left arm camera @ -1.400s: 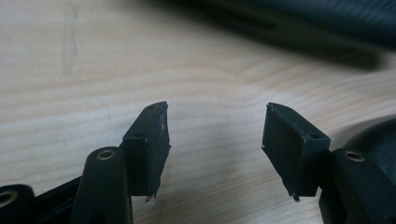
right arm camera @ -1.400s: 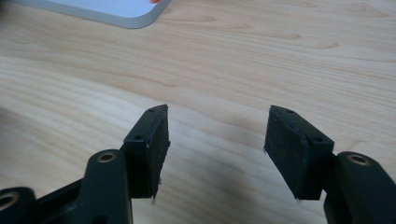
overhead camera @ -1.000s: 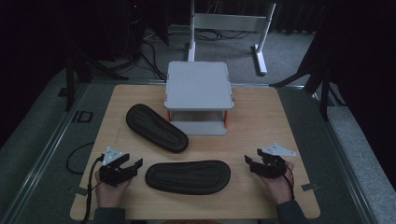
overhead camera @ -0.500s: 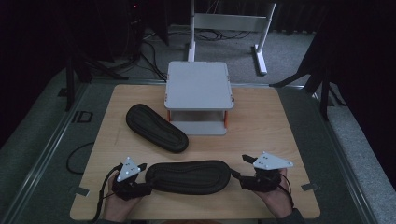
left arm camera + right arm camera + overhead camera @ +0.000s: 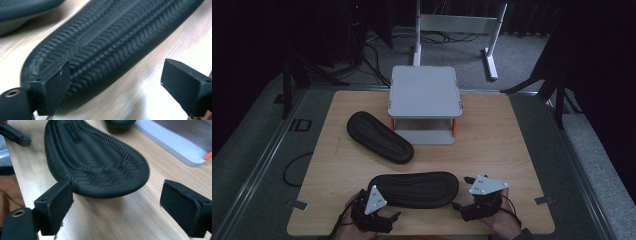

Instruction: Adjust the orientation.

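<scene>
A black slipper (image 5: 414,189) lies sole up along the near part of the wooden table (image 5: 507,140); its ribbed sole shows close up (image 5: 107,35) (image 5: 100,162). My left gripper (image 5: 384,216) sits at its left end, my right gripper (image 5: 463,195) at its right end. Both have just been opening. In the left gripper view the open jaws (image 5: 116,82) stand wide, the slipper's end reaching between them without touching the pads. The right gripper (image 5: 116,200) is open a little short of the slipper's rounded end. A second black slipper (image 5: 379,136) lies diagonally farther back.
A grey two-level stand (image 5: 424,92) with orange posts stands at the back middle of the table, its base plate (image 5: 175,140) just beyond the near slipper. A white frame (image 5: 457,22) and cables lie on the floor behind. The left gripper's jaw (image 5: 15,135) shows far off.
Both grippers have moved inward toward the ends of the near slipper and closer to the table's near edge. Their jaws stand wider apart. Neither slipper has moved.
</scene>
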The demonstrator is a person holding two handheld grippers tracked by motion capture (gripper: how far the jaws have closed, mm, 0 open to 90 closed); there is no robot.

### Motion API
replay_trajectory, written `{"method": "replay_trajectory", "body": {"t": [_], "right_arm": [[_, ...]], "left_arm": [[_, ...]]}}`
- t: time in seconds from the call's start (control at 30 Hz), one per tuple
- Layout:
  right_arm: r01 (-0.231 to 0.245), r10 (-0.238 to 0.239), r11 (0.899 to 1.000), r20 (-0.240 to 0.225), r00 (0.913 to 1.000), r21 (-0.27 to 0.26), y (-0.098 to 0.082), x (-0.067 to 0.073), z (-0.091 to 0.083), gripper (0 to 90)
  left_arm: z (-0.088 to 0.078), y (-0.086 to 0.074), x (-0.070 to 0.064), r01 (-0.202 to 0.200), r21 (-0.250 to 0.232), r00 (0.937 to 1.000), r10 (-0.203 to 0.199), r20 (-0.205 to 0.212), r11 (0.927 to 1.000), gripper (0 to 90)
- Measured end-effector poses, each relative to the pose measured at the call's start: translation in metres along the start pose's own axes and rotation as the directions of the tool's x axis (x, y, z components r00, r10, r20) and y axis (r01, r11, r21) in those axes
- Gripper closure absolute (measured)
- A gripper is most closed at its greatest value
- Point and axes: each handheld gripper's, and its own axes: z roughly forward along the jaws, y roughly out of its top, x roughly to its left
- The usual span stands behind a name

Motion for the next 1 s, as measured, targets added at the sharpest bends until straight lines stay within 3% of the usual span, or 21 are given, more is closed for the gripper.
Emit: {"method": "replay_trajectory", "body": {"t": [0.1,0.23,0.33,0.5,0.57,0.9,1.0], "right_arm": [[0.008,-0.008,1.000,-0.002,1.0000,0.008,-0.002,0.002,0.002,10.6],[0.043,-0.044,0.999,0.002,0.9991,0.026,-0.005,0.005,0.009,10.7],[0.066,-0.066,0.997,-0.006,0.9978,0.035,-0.005,0.006,0.013,10.6],[0.093,-0.093,0.996,-0.024,0.9954,0.006,0.000,0.004,0.016,10.7],[0.119,-0.119,0.993,-0.022,0.9927,-0.006,0.005,0.005,0.019,10.6],[0.161,-0.161,0.987,0.002,0.9870,-0.006,0.007,0.011,0.022,10.7],[0.200,-0.200,0.979,0.002,0.9797,-0.025,0.008,0.017,0.019,10.7]], "left_arm": [[0.003,0.003,-0.003,-0.021,0.000,0.9997,0.021,-0.012,0.9998,9.3],[0.011,0.011,-0.006,-0.082,0.009,0.9954,0.082,-0.049,0.9966,9.3],[0.014,0.013,-0.003,-0.079,0.009,0.9948,0.079,-0.063,0.9968,9.3],[0.011,0.017,0.006,-0.064,-0.020,0.9967,0.063,-0.051,0.9977,12.0],[0.010,0.024,0.016,-0.053,-0.042,0.9976,0.051,-0.047,0.9977,12.1],[0.011,0.030,0.022,-0.057,-0.055,0.9972,0.054,-0.052,0.9968,12.7],[0.011,0.032,0.021,-0.059,-0.064,0.9967,0.056,-0.059,0.9962,13.9]]}}
